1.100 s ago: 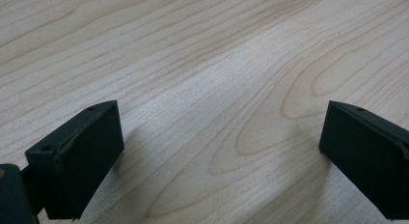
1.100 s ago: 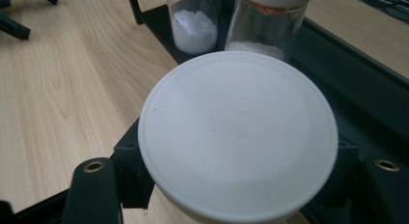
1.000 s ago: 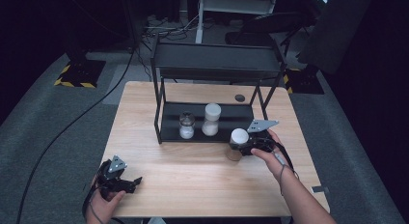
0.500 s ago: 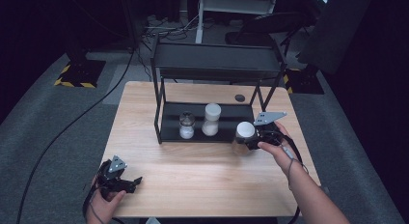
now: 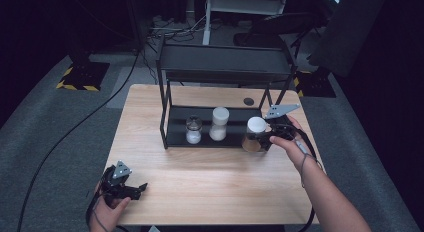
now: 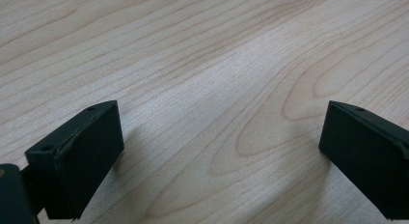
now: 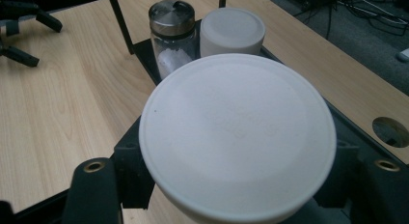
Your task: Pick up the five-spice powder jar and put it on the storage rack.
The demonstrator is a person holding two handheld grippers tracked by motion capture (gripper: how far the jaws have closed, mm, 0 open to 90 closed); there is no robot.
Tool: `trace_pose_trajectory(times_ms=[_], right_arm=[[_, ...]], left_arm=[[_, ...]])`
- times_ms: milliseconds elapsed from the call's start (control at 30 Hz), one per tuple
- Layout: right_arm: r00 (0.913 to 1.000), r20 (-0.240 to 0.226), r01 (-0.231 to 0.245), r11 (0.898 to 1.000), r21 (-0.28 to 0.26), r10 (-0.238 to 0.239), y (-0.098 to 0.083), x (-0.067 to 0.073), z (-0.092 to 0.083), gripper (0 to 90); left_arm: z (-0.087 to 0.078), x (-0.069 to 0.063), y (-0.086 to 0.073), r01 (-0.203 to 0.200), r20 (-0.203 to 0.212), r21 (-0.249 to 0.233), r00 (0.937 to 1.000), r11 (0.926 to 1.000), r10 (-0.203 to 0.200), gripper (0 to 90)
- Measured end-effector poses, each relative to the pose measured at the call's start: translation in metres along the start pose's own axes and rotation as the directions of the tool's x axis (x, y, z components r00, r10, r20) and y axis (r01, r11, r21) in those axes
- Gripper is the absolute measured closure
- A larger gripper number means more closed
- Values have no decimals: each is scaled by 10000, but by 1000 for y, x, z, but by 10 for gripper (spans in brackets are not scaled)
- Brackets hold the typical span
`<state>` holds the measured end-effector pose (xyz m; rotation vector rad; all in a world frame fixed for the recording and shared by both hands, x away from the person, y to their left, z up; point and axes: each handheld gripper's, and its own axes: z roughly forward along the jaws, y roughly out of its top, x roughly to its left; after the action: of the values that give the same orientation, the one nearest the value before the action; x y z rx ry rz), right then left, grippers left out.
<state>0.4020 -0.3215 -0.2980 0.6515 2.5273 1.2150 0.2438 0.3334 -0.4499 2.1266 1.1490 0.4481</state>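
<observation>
A jar with a white lid (image 5: 256,126) and brownish contents hangs just above the table, at the right end of the black rack's lower shelf (image 5: 235,128). My right gripper (image 5: 267,137) is shut on it from the right. In the right gripper view the lid (image 7: 236,137) sits between the black jaws of my right gripper (image 7: 238,197). On the lower shelf stand a glass shaker with a metal cap (image 5: 193,130) and a white-lidded jar (image 5: 219,123). My left gripper (image 5: 135,188) rests at the table's front left. Its fingers (image 6: 77,156) stand wide apart over bare wood.
The rack's top shelf (image 5: 225,62) overhangs the lower one, carried on thin black posts. A round hole (image 5: 248,101) lies in the table behind the rack. Beyond the shaker (image 7: 170,33) and white jar (image 7: 232,31), the wooden table (image 5: 210,172) stretches left and forward.
My right gripper has lifted the white-lidded jar off the table and carried it a little right and back, toward the rack's right end. The left gripper has stayed put.
</observation>
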Motion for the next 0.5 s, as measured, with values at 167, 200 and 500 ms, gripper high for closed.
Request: trace_pose_trajectory(times_ms=[167,200,500], right_arm=[[9999,24,-170,9999,-8,170,6,-7,2,333],[9998,26,-213,9998,7,213,7,-8,3,333],[9986,120,-512,9986,145,510,16,-20,16,332]], left_arm=[[0,0,0,0,-3,1,10000,10000,0,12],[0,0,0,-2,-3,3,10000,10000,2,12],[0,0,0,2,-5,6,10000,10000,-2,11]])
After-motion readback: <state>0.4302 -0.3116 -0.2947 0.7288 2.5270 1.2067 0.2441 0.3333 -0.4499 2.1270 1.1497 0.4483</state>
